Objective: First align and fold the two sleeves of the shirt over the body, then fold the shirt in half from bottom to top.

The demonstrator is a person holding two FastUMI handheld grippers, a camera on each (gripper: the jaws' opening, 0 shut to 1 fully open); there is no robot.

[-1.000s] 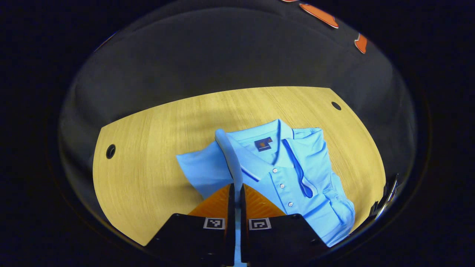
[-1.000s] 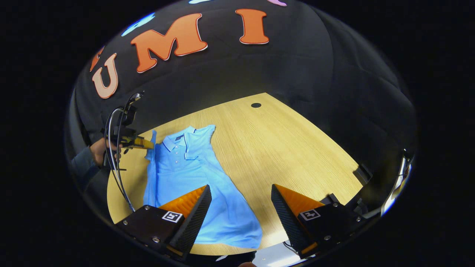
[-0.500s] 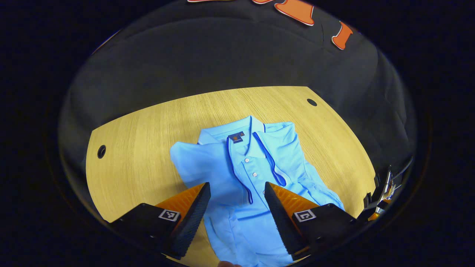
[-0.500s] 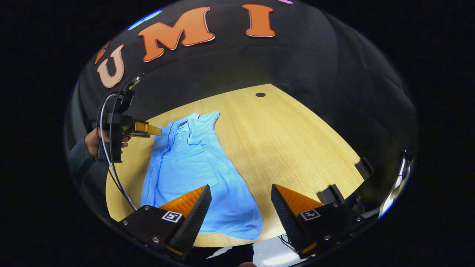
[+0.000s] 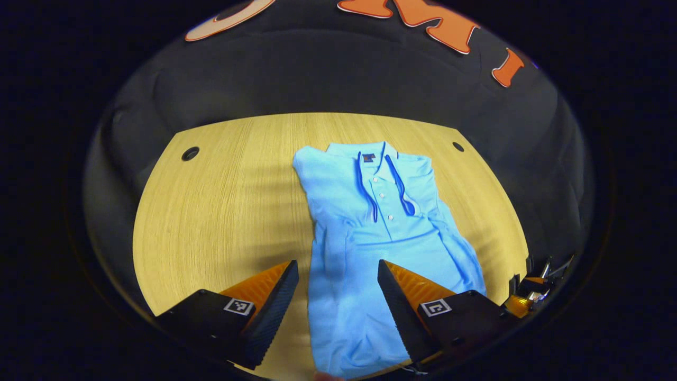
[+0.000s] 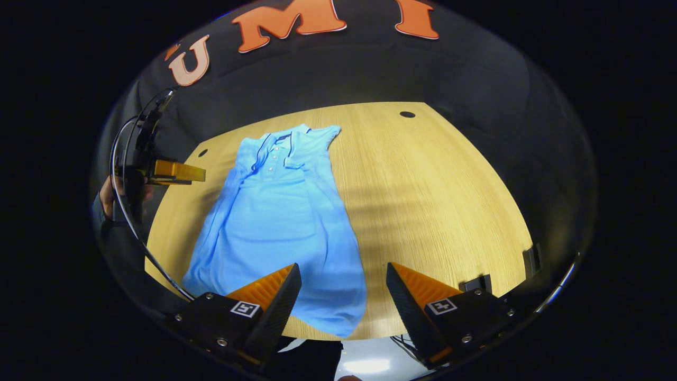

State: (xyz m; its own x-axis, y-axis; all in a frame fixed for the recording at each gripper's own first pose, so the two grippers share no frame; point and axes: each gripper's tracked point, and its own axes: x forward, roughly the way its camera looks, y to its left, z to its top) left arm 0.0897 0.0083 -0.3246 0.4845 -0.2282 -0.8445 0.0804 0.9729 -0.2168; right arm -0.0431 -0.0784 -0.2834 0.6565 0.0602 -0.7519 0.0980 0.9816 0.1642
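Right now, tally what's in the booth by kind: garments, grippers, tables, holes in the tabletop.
Blue polo shirt: 1
Grippers: 2, left gripper and right gripper, both with jaws apart and holding nothing
Wooden table: 1
Round holes in the tabletop: 2, one at the far left, one at the far right
Total: 6

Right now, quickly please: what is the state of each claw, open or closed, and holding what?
Left claw: open, holding nothing, above the shirt.
Right claw: open, holding nothing, near the shirt's bottom edge.
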